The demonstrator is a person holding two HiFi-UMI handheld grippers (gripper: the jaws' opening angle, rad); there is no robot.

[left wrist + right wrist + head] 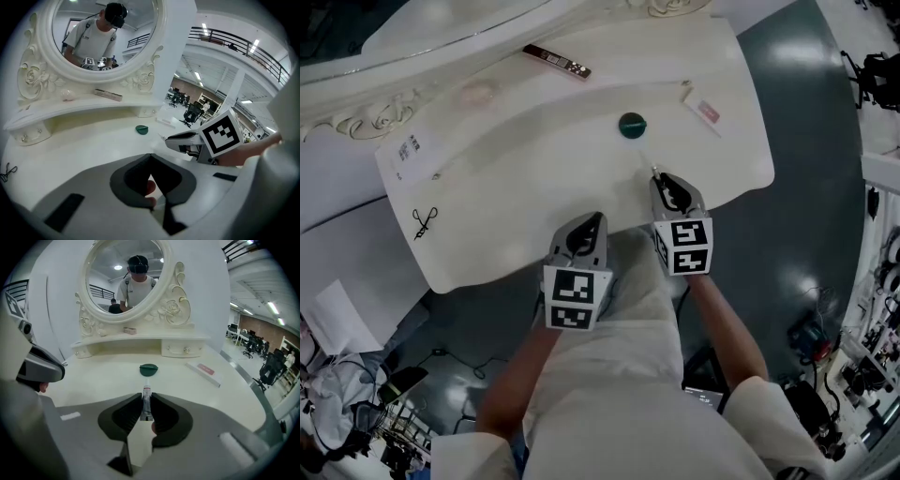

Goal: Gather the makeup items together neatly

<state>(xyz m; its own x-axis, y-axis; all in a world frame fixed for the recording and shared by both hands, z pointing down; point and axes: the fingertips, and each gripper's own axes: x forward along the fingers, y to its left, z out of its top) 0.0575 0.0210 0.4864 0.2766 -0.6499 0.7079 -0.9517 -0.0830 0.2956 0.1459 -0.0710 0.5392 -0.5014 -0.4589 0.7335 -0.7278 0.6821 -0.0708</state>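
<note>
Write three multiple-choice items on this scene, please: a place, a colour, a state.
1. Where does the long dark bar-shaped case lie? A) on the raised white shelf under the mirror B) on the floor C) on a chair.
2. What colour is the small round compact on the white tabletop? A) red B) dark green C) yellow.
3. The jaws of the right gripper are: A) wide apart, empty B) closed on a slim white tube C) closed on the compact.
Key: 1A, it rests there; 2B, its lid is green; 3B, the tube sits between them.
</note>
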